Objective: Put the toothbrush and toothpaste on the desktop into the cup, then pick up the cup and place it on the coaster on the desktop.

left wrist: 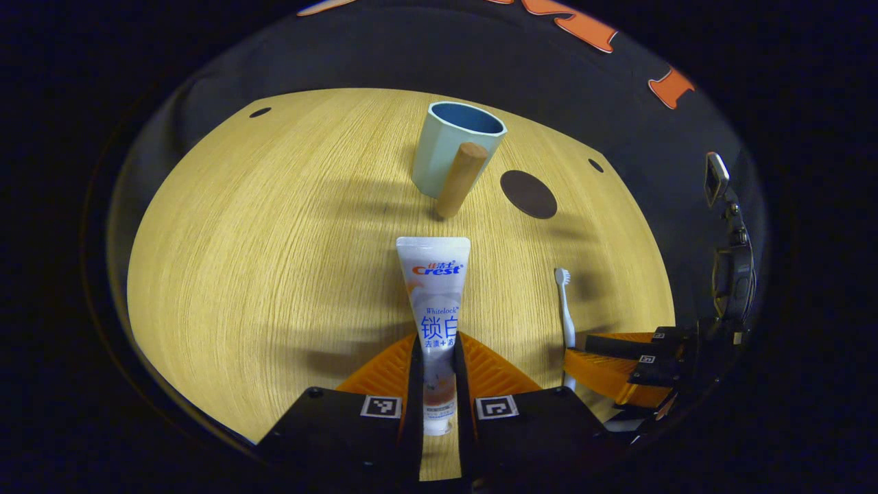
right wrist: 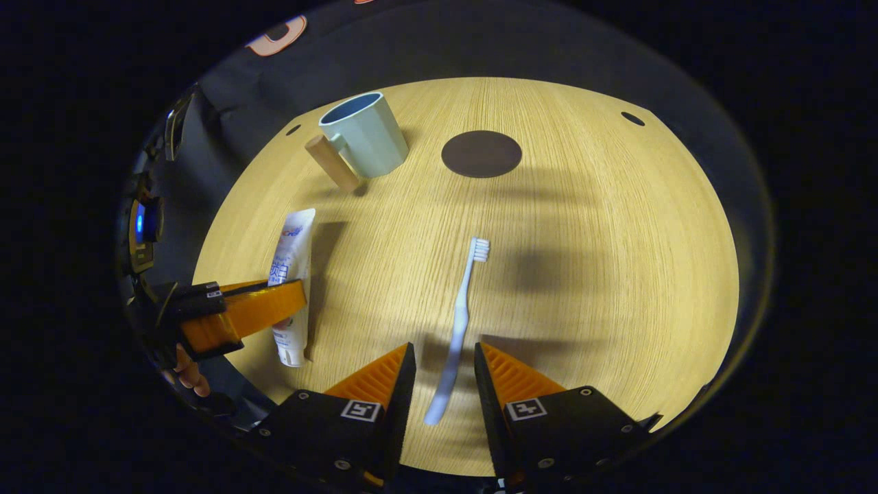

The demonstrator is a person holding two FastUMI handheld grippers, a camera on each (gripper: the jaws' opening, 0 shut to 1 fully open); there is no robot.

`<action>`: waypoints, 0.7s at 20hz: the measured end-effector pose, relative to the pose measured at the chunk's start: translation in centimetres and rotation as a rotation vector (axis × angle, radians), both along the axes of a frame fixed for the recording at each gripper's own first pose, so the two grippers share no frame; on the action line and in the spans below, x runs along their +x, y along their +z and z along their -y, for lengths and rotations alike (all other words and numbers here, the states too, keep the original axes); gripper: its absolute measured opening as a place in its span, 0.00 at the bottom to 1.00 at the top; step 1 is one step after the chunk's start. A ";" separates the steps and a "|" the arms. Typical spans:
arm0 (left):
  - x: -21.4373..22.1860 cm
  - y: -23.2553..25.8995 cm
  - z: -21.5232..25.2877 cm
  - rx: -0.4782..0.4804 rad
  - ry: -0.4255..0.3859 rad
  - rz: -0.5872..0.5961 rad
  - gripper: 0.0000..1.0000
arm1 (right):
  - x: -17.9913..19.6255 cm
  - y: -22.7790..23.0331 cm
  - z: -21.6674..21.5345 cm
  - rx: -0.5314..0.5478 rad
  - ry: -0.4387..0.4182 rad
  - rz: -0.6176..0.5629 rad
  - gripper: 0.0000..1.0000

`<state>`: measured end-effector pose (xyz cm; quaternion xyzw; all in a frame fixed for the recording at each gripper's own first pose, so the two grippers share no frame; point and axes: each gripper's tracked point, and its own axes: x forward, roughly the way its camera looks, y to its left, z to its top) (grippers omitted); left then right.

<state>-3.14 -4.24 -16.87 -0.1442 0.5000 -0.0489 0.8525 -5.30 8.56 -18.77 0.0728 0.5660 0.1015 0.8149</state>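
Two grippers [left wrist: 437,384] [right wrist: 443,384] astride toothpaste [left wrist: 435,302], toothbrush [right wrist: 458,329].

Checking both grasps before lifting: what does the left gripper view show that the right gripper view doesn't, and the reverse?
Left gripper view: the left gripper presses both fingers on the toothpaste. Right gripper view: the right gripper is open, with the toothbrush handle loose between its fingers. Both: the cup and coaster on the desktop.

Light wood-grain desktop [right wrist: 583,274], a few small dark holes near the corners. Sitting on it: a pale blue cup [right wrist: 365,137] (wooden handle), a dark round coaster [right wrist: 481,154] right beside it, and a white toothbrush [right wrist: 461,322] nearer the front edge.
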 end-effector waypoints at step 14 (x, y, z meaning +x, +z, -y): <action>0.9 0.9 -0.2 -0.012 -0.001 0.066 0.25 | 1.2 -0.9 1.0 0.027 -0.002 0.028 0.07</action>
